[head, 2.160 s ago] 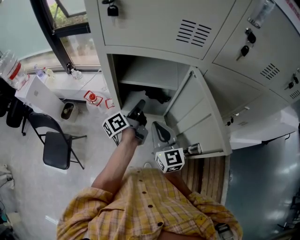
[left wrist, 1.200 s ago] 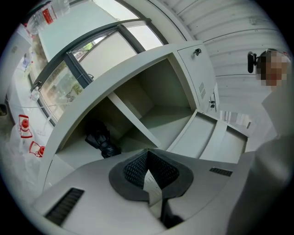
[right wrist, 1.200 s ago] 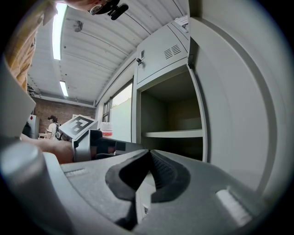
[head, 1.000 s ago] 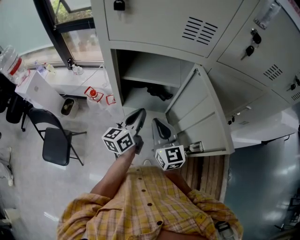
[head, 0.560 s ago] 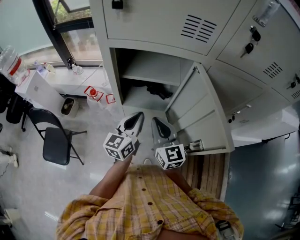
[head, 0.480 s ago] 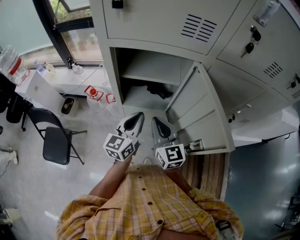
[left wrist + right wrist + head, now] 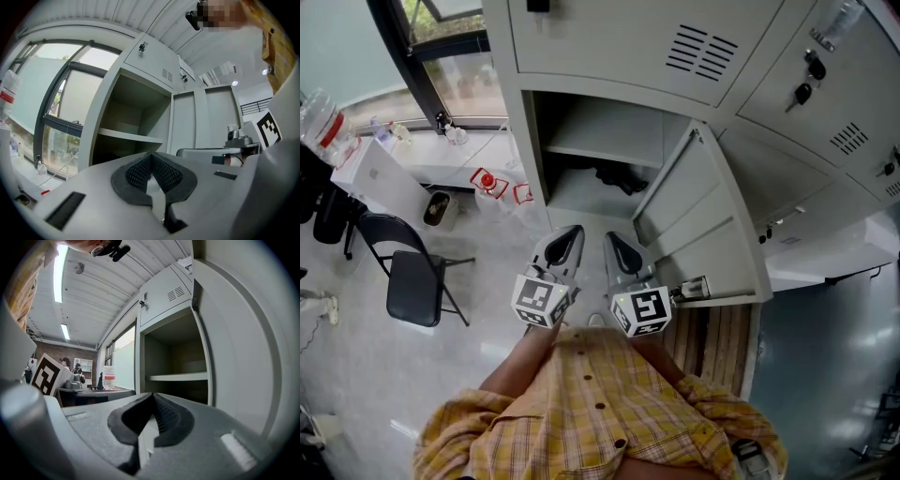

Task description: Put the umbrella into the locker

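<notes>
1. Pressing together at their tips, the jaws of the left gripper hold nothing; their ribbed pads meet in a closed V.
2. The right gripper is likewise closed with its jaws tip to tip and nothing between them.
3. In the head view the left gripper and the right gripper lie side by side, near each other but apart; both point level toward the open locker, in front of its opening and outside it.
4. Each gripper's marker cube sits at its rear, close to the person's chest; the left cube is tilted, while the right cube sits squarer to the camera.
5. A bare forearm runs back from the left gripper to a yellow checked shirt.
6. The umbrella lies as a dark shape on the floor of the lower compartment, under the shelf; it is well apart from both pairs of jaws and touched by neither.
7. The door stands swung out on the right, just beside the right gripper; a black chair stands off to the left.
</notes>
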Available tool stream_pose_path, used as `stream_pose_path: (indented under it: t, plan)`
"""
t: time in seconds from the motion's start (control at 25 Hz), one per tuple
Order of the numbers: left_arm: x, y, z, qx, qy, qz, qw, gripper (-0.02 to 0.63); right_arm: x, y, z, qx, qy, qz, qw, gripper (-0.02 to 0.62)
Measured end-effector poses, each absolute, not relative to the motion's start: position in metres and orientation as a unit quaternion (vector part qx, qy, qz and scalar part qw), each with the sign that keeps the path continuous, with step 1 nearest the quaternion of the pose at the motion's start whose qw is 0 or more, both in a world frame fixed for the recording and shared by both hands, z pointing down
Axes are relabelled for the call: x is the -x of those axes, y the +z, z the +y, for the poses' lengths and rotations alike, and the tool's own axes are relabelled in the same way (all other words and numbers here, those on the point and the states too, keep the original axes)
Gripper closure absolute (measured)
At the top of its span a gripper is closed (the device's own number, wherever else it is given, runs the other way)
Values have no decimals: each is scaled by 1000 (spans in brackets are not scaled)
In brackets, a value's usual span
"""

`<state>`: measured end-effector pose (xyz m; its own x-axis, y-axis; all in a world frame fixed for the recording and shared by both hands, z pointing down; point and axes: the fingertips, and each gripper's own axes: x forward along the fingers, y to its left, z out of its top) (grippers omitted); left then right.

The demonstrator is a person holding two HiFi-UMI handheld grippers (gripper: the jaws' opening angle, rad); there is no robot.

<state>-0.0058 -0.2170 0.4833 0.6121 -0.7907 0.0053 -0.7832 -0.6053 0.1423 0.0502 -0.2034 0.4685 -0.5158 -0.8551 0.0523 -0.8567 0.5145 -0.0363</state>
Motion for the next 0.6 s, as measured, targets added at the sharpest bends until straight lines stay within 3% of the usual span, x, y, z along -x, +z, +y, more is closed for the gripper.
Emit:
stream_pose_path:
  t: [0.6]
  plan:
    - [-1, 485, -209, -895, -13, -443, 40, 603, -55, 471, -204, -497, 28, -867, 14, 598]
